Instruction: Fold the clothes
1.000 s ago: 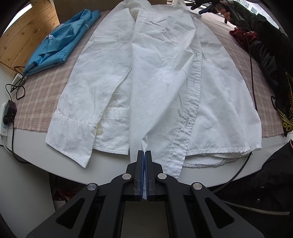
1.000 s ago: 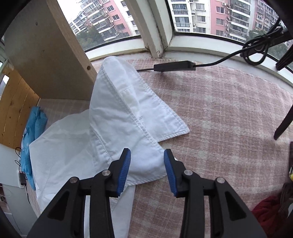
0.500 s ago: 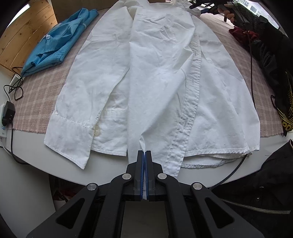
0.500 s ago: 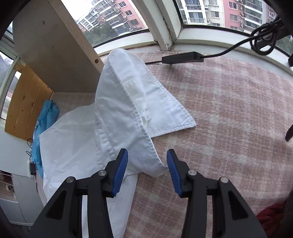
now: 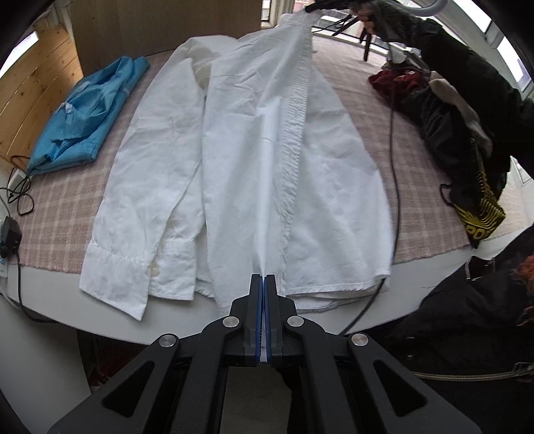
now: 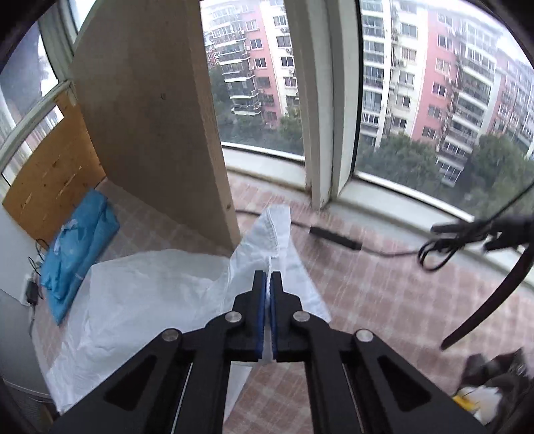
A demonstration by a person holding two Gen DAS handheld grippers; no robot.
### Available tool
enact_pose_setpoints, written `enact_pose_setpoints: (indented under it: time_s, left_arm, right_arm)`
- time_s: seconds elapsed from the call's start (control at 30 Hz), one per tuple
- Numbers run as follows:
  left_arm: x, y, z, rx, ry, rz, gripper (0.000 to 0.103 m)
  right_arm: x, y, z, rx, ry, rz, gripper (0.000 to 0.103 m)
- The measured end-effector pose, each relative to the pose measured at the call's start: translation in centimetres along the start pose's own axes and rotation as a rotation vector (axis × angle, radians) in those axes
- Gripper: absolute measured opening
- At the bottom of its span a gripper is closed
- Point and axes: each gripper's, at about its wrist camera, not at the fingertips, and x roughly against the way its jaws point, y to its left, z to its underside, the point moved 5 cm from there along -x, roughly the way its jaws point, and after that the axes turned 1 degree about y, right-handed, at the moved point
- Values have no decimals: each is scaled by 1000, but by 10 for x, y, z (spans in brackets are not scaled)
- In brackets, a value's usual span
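Left wrist view: a white shirt (image 5: 267, 160) lies spread across a pink checked cloth (image 5: 66, 213) that covers a pale rounded tabletop (image 5: 60, 320). At lower centre of the frame the left gripper (image 5: 264, 280) is clenched on the shirt's bottom edge, beside the button placket, its blue pads pressed together with fabric between them. The placket runs as a raised, taut ridge from there to the top of the frame, where the right gripper (image 5: 320, 5), held by a person's hand (image 5: 370, 20), lifts the collar end. One cuffed sleeve lies folded along the shirt's left side. A crumpled blue garment (image 5: 83, 120) sits on the cloth at upper left, in front of wood panelling (image 5: 30, 96). Dark and red clothing (image 5: 444, 110) is heaped at the right edge, and a black cable (image 5: 395, 160) runs down that side and under the hem. A power adapter (image 5: 10, 235) rests at far left.

Right wrist view: at lower centre the right gripper (image 6: 268, 282) is closed tight on white fabric near the shirt's (image 6: 150, 293) collar, which stands up just beyond its tips. The checked cloth (image 6: 367, 283) stretches to a curved white windowsill (image 6: 383, 200). Through the bay window stand pink and white apartment blocks (image 6: 417, 83) and trees. A beige board (image 6: 150, 110) stands upright at left, the blue garment (image 6: 76, 250) below it. A black cable with an inline box (image 6: 337, 237) lies along the sill side.
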Motion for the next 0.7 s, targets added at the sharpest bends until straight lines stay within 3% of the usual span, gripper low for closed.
enact_pose_setpoints:
  time_s: [0.17, 0.27, 0.3, 0.4, 0.5, 0.6, 0.7]
  left_arm:
    - [-6, -53, -17, -54, -6, 157, 1]
    - [-23, -70, -21, -87, 37, 180, 1]
    - [-29, -75, -23, -98, 51, 187, 6]
    - [-36, -86, -25, -113, 76, 217, 7]
    - [-14, -76, -23, -85, 42, 261, 20]
    - [11, -59, -18, -84, 3, 213, 20]
    - [24, -39, -10, -106, -23, 127, 22]
  right_arm:
    - [-7, 0, -30, 94, 0, 154, 2]
    - [-32, 1, -27, 124, 60, 203, 3]
    - [-42, 0, -23, 127, 85, 226, 3]
    - [-53, -1, -10, 138, 123, 265, 13]
    - [-31, 2, 3, 151, 121, 219, 23]
    - [8, 11, 30, 127, 118, 125, 23]
    - [33, 38, 93, 89, 152, 16, 23]
